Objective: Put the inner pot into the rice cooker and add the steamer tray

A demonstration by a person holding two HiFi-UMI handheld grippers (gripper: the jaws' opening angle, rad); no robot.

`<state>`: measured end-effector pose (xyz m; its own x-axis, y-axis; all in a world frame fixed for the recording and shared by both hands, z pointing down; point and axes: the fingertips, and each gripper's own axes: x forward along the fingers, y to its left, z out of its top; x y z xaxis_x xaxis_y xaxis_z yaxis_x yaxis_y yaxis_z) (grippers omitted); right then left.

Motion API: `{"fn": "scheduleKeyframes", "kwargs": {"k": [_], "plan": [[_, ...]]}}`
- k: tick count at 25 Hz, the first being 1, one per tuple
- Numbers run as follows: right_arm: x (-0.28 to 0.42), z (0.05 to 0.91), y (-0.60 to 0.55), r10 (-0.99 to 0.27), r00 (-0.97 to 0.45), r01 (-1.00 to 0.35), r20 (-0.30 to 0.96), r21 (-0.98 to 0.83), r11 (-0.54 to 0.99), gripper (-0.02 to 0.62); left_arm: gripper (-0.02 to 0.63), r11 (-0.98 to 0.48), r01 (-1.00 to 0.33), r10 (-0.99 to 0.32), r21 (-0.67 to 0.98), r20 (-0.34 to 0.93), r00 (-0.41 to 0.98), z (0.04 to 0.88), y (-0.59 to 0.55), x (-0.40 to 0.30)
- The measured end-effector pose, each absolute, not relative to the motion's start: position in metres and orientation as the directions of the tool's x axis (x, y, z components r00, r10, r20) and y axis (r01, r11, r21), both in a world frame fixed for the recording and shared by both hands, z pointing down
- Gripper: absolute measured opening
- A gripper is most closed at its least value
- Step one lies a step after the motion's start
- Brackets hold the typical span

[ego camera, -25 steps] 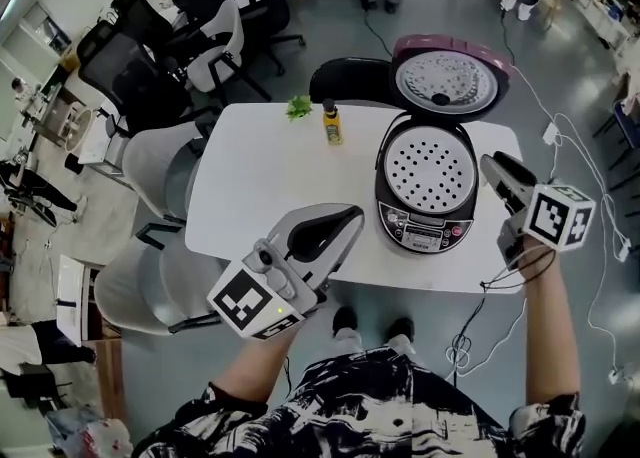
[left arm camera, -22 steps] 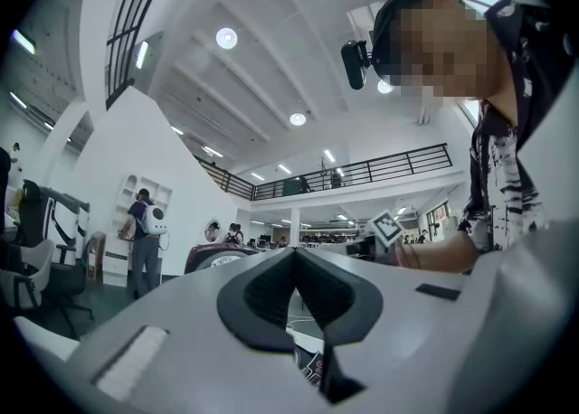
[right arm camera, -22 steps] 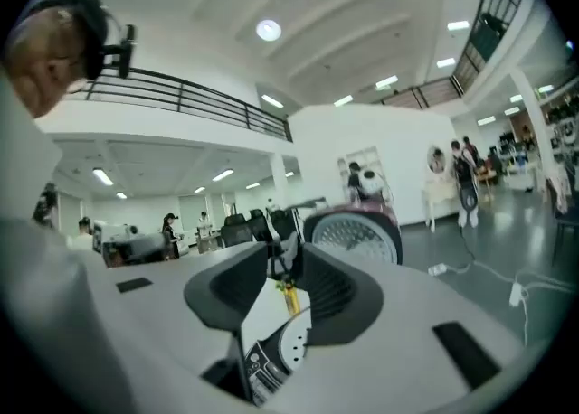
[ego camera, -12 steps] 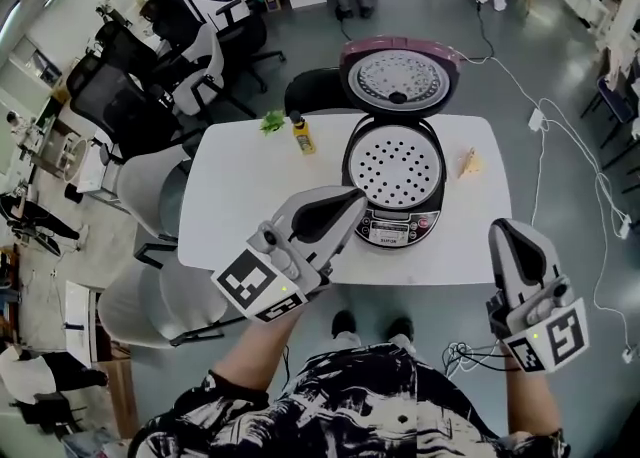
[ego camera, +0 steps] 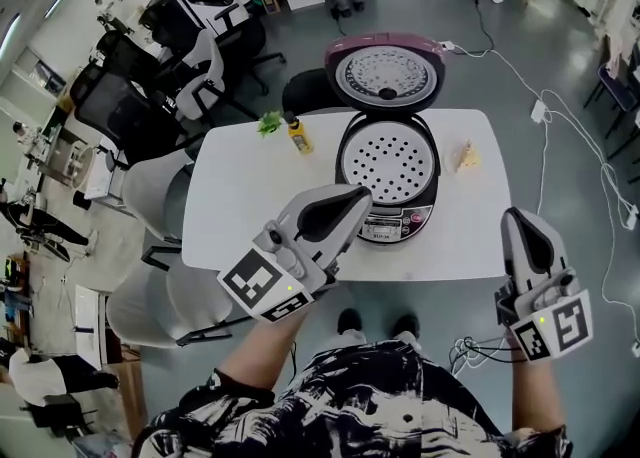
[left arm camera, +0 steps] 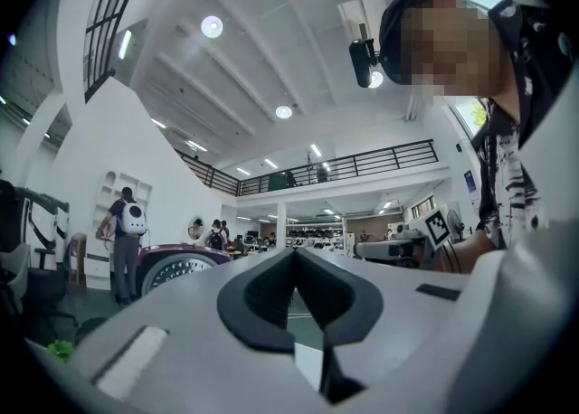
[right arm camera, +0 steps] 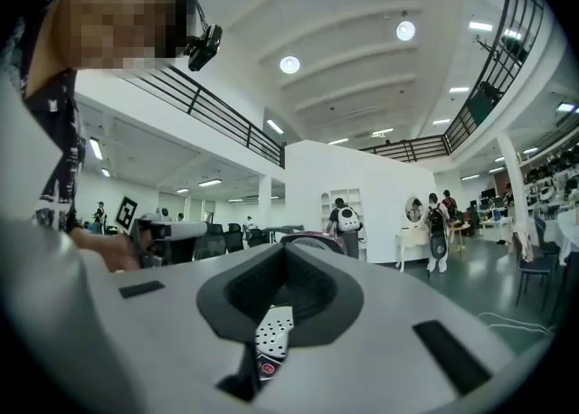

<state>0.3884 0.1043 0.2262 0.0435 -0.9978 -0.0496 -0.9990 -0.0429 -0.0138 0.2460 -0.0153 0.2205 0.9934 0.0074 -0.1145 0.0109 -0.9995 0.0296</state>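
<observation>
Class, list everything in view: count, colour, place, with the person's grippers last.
table: 1, white, centre
rice cooker: 1, black, maroon lid open, table's right half
steamer tray: 1, pale, in the cooker
bottle: 1, yellow, table's far edge
leafy thing: 1, green, beside bottle
wedge: 1, pale yellow, right of cooker
chairs: several, grey or black, left of table
left gripper: 1, grey, shut, empty, at near table edge
right gripper: 1, grey, shut, empty, off near right corner
</observation>
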Motion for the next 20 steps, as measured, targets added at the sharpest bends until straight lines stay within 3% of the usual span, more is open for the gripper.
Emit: {"fn": "scheduleKeyframes", "kwargs": {"k": [7,20], "plan": [[0.383,0.22,0.076,-0.996,0.001,-1.0,-0.09,0.014,-0.002,-0.002,0.005,-0.999,-0.04,-0.042,0.027,-0.109,0.993,0.226,-0.019,0.232],[0.367,0.233,0.041,-0.998,-0.029,-1.0,-0.055,-0.01,0.029,-0.002,0.005,-0.996,-0.073,-0.077,0.046,-0.101,0.992,0.235,-0.034,0.212]]}}
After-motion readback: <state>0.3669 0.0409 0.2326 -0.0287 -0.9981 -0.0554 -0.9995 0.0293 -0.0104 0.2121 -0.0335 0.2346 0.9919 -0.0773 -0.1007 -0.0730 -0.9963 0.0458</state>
